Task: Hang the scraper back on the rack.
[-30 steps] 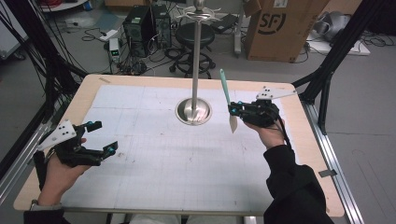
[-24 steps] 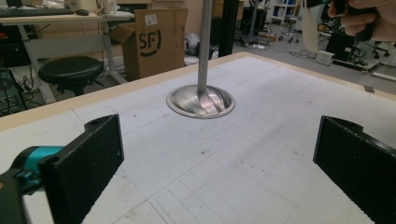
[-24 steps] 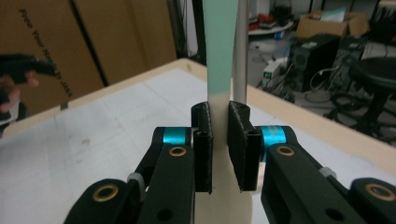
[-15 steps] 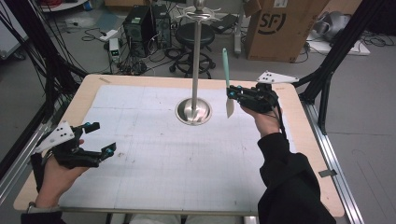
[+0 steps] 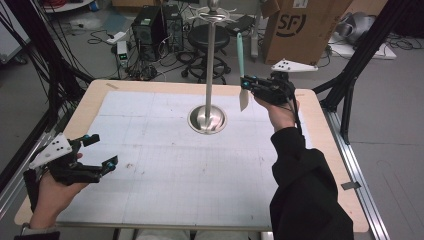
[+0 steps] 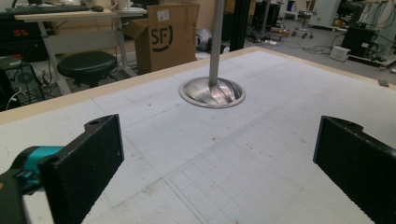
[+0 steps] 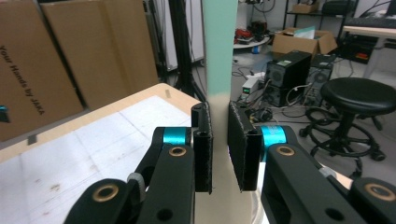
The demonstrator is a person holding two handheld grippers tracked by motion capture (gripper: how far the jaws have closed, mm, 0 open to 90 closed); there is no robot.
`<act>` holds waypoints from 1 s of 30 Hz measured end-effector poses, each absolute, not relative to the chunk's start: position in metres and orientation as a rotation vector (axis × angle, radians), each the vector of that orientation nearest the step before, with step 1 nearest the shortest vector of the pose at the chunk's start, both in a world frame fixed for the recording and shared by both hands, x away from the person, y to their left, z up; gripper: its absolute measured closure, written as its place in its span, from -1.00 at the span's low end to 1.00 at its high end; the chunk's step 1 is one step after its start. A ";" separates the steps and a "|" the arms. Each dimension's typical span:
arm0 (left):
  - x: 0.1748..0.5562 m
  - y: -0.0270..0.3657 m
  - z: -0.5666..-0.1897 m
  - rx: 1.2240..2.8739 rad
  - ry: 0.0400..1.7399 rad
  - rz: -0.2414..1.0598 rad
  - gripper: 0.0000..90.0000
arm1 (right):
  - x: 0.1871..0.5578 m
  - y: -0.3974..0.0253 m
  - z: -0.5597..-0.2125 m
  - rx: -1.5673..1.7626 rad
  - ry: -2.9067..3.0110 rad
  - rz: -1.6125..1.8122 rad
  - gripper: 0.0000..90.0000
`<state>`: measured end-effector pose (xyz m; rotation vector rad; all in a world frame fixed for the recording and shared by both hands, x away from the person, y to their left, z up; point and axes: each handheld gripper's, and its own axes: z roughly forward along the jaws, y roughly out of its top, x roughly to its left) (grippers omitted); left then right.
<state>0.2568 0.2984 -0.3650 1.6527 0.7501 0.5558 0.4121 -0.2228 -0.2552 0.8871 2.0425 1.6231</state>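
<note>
left gripper (image 5: 102, 151) agape, right gripper (image 5: 246, 82) clamped

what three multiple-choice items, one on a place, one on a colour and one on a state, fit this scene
1. Where does the silver metal stand with the round base sit?
A. on the white gridded mat
B. on the floor
C. on the black stool

2. What colour is the upper end of the long flat spatula-like tool?
A. red
B. pale green
C. black

3. What state is the left hand-held gripper in?
A. shut on the tool
B. shut on nothing
C. open

Answers:
1. A, the round base rests on the white gridded mat at mid-table.
2. B, its top is pale green above a cream lower part.
3. C, its black jaws stand wide apart with only mat between them, while the right hand-held gripper clamps the tool.
</note>
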 end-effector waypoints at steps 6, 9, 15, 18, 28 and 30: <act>0.254 0.303 -0.366 1.647 0.763 0.560 -0.95 | 0.415 -0.218 -0.252 0.876 1.996 1.610 0.80; 0.253 0.303 -0.366 1.644 0.766 0.556 -0.95 | 0.415 -0.218 -0.251 0.880 1.964 1.615 0.80; 0.251 0.304 -0.366 1.652 0.770 0.566 -0.95 | 0.416 -0.219 -0.248 0.872 1.931 1.629 0.80; 0.251 0.306 -0.367 1.651 0.776 0.566 -0.95 | 0.418 -0.220 -0.244 0.874 1.921 1.646 0.80; 0.248 0.308 -0.367 1.675 0.780 0.593 -0.95 | 0.423 -0.216 -0.236 0.846 1.962 1.619 0.80; 0.247 0.308 -0.367 1.673 0.781 0.594 -0.95 | 0.424 -0.216 -0.236 0.846 1.965 1.617 0.80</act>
